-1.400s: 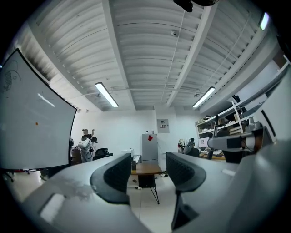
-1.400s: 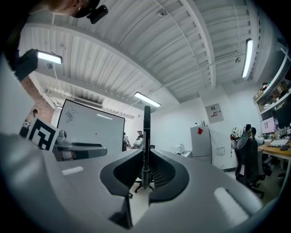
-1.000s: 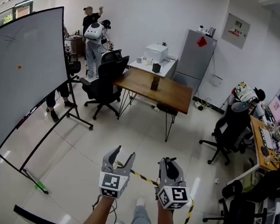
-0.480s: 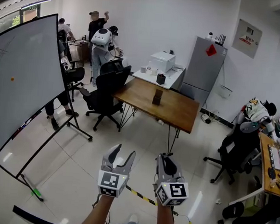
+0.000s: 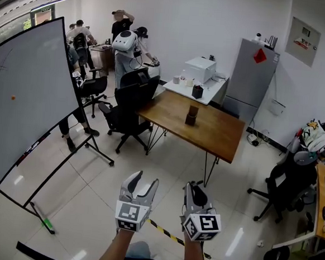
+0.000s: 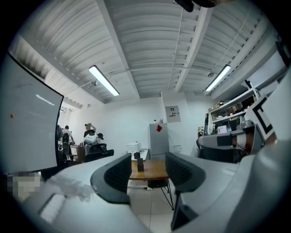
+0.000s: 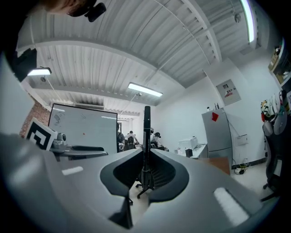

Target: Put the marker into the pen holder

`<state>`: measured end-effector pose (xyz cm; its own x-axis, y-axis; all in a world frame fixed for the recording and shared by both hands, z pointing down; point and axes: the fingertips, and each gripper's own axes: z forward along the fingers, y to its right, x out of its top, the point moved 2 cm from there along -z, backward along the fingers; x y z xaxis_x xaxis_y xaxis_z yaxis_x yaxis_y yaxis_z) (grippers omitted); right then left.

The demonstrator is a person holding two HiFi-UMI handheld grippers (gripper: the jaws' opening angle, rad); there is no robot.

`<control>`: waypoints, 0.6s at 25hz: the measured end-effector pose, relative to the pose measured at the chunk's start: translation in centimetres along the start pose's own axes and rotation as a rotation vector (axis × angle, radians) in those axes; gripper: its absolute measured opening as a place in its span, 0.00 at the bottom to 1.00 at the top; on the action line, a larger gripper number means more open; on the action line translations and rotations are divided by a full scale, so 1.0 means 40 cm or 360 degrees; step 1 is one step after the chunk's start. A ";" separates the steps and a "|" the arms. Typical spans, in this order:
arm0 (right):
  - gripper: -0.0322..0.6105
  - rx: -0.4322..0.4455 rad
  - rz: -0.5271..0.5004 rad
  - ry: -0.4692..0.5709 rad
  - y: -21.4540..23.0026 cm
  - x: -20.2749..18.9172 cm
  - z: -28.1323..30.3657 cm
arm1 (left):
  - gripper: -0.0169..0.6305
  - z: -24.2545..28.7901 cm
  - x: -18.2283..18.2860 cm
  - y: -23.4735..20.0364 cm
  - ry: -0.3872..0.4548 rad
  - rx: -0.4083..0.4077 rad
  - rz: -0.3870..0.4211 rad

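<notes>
1. Head view: left gripper (image 5: 142, 181) & right gripper (image 5: 195, 192) held level, near centre, aimed at far wooden table (image 5: 218, 138) w/ dark pen holder (image 5: 191, 117). The holder is well apart, so the step is prob. the approach.
2. Left gripper view: jaws apart, nothing betw. them; spare hand.
3. Right gripper view: jaws clamped on marker (image 7: 146, 132), kept upright, prob. for a straight drop-in.
</notes>
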<state>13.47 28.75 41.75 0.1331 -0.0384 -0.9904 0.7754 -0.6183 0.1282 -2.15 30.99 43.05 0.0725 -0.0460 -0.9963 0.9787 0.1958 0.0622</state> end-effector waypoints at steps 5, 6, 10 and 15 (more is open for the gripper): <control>0.12 -0.0002 -0.0008 -0.0044 0.055 -0.011 0.108 | 0.38 0.134 0.009 -0.043 0.0037 -0.0017 0.0008; 0.12 -0.0014 -0.0015 -0.0050 0.073 -0.015 0.136 | 0.38 0.170 0.005 -0.054 0.0042 -0.0029 0.0011; 0.12 -0.0099 -0.0032 -0.0065 0.164 -0.015 0.272 | 0.38 0.336 -0.002 -0.099 0.0054 -0.0125 0.0003; 0.12 -0.0139 -0.0117 -0.0003 0.216 0.056 0.471 | 0.38 0.532 0.068 -0.200 0.0143 -0.0210 0.0007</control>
<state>8.84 8.52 39.65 0.0732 0.0031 -0.9973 0.8337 -0.5489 0.0595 -5.70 8.47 41.10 0.0531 0.0417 -0.9977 0.9441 0.3233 0.0638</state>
